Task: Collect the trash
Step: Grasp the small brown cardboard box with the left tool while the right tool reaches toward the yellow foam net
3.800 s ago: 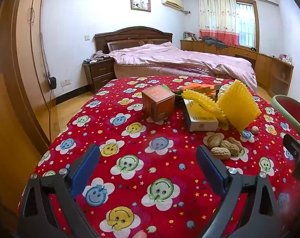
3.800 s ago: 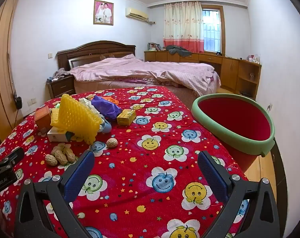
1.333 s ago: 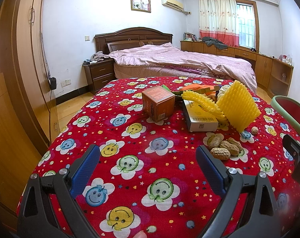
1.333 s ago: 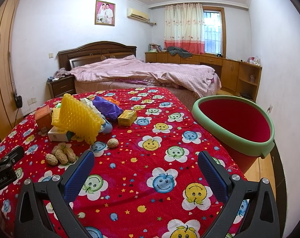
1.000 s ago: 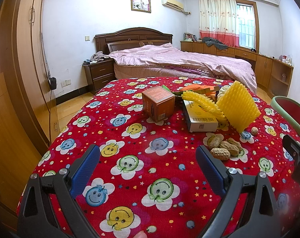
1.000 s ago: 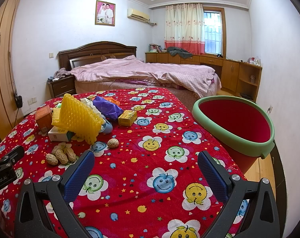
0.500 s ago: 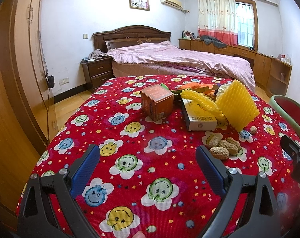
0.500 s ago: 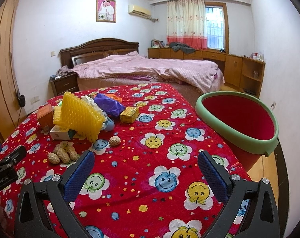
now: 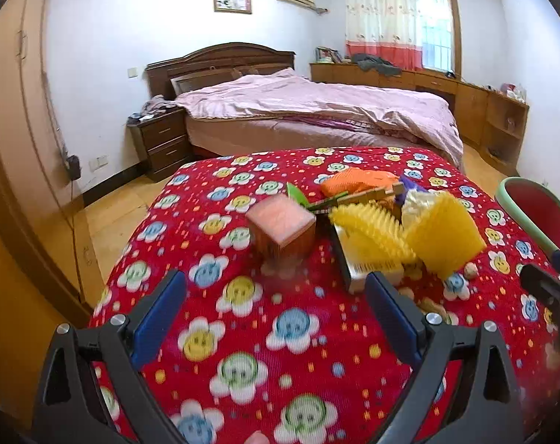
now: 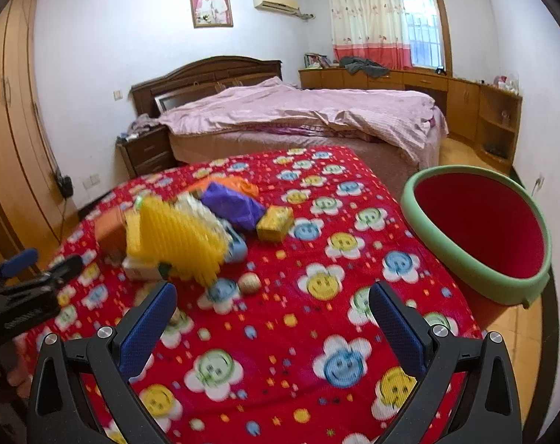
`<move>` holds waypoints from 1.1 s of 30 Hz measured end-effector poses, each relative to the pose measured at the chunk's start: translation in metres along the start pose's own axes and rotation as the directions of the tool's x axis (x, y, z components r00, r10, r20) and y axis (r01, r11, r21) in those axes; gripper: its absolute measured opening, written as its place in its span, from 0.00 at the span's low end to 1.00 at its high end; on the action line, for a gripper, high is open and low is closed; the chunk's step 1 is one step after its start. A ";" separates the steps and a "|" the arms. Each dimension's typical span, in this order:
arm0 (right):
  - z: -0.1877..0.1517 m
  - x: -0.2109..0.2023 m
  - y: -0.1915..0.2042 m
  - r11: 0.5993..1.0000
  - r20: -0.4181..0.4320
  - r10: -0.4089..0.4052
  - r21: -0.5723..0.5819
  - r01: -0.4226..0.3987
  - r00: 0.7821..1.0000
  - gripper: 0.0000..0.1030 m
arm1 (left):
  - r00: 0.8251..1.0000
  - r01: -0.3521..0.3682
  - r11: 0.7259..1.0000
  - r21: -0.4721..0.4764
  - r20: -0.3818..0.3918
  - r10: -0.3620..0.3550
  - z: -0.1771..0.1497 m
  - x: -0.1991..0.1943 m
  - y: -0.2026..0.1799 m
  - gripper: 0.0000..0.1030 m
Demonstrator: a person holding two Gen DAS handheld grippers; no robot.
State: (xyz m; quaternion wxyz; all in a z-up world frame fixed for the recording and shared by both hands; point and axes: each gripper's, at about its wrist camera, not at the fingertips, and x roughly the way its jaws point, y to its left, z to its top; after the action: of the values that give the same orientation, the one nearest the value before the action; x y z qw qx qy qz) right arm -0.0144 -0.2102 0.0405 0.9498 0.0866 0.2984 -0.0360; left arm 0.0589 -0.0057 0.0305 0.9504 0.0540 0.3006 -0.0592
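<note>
Trash is piled on a red smiley-print table [image 9: 242, 336]: an orange box [image 9: 283, 229], a white carton [image 9: 368, 264], yellow foam netting [image 9: 442, 233], an orange wrapper [image 9: 354, 181]. My left gripper [image 9: 276, 318] is open just short of the orange box, holding nothing. In the right wrist view I see the yellow netting [image 10: 176, 236], a purple wrapper [image 10: 231, 203], a small yellow box [image 10: 275, 224] and a walnut [image 10: 249, 283]. My right gripper [image 10: 272, 327] is open and empty, close to the walnut. A red bin with a green rim [image 10: 479, 236] stands at the table's right edge.
The left gripper's body [image 10: 20, 285] shows at the left of the right wrist view. Beyond the table stand a bed with a pink cover [image 10: 298, 111], a nightstand [image 9: 161, 140] and a wooden wardrobe [image 9: 17, 148]. Low cabinets [image 10: 465, 103] line the right wall.
Both grippers have moved forward toward the trash pile, which now looks larger and motion-blurred. The peanuts are now mostly hidden behind the fingers. Both grippers stay open.
</note>
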 end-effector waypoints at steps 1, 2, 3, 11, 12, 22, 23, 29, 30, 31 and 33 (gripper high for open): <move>0.003 0.001 0.000 1.000 0.001 0.006 0.007 -0.006 1.000 1.00 | 1.000 0.006 1.000 0.009 -0.004 -0.006 0.006 0.006 0.001 0.94; 0.006 0.001 0.000 1.000 -0.001 0.006 0.012 -0.006 1.000 1.00 | 1.000 0.008 1.000 0.014 -0.006 -0.008 0.009 0.009 0.001 0.94; 0.010 0.002 0.001 1.000 -0.003 0.006 0.016 -0.006 1.000 1.00 | 1.000 0.011 1.000 0.018 -0.009 -0.011 0.013 0.012 0.003 0.94; 0.025 0.015 0.012 0.999 -0.076 0.035 0.039 -0.032 0.996 1.00 | 0.998 0.021 1.000 0.019 -0.059 -0.020 0.029 0.054 0.018 0.94; 0.026 0.017 0.014 0.999 -0.082 0.028 0.034 -0.026 0.996 1.00 | 0.997 0.030 0.999 0.016 -0.067 -0.029 0.030 0.059 0.020 0.93; 0.031 0.037 0.034 0.999 -0.115 -0.035 0.037 0.040 0.993 1.00 | 0.976 0.183 0.982 0.045 -0.131 -0.175 0.030 0.095 0.022 0.79; 0.031 0.039 0.036 0.998 -0.118 -0.042 0.034 0.046 0.992 1.00 | 0.971 0.198 0.980 0.037 -0.145 -0.191 0.030 0.099 0.022 0.72; 0.030 0.052 0.046 0.998 -0.148 -0.050 0.041 0.057 0.988 1.00 | 0.951 0.276 0.961 -0.014 -0.141 -0.276 0.032 0.099 0.029 0.63; 0.031 0.053 0.047 0.998 -0.149 -0.049 0.040 0.055 0.988 1.00 | 0.949 0.282 0.959 -0.023 -0.138 -0.282 0.032 0.098 0.031 0.63; 0.031 0.054 0.048 0.998 -0.146 -0.050 0.034 0.056 0.988 1.00 | 0.949 0.282 0.959 -0.039 -0.135 -0.285 0.033 0.096 0.033 0.63; 0.031 0.055 0.051 0.998 -0.137 -0.050 0.018 0.053 0.989 1.00 | 0.948 0.285 0.957 -0.054 -0.133 -0.290 0.033 0.093 0.036 0.63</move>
State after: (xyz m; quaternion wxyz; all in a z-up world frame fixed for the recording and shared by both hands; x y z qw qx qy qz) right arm 0.0542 -0.1665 0.0414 0.9249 0.0914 0.3646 -0.0575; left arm 0.1588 0.0180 0.0063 0.9090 -0.0027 0.3718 -0.1882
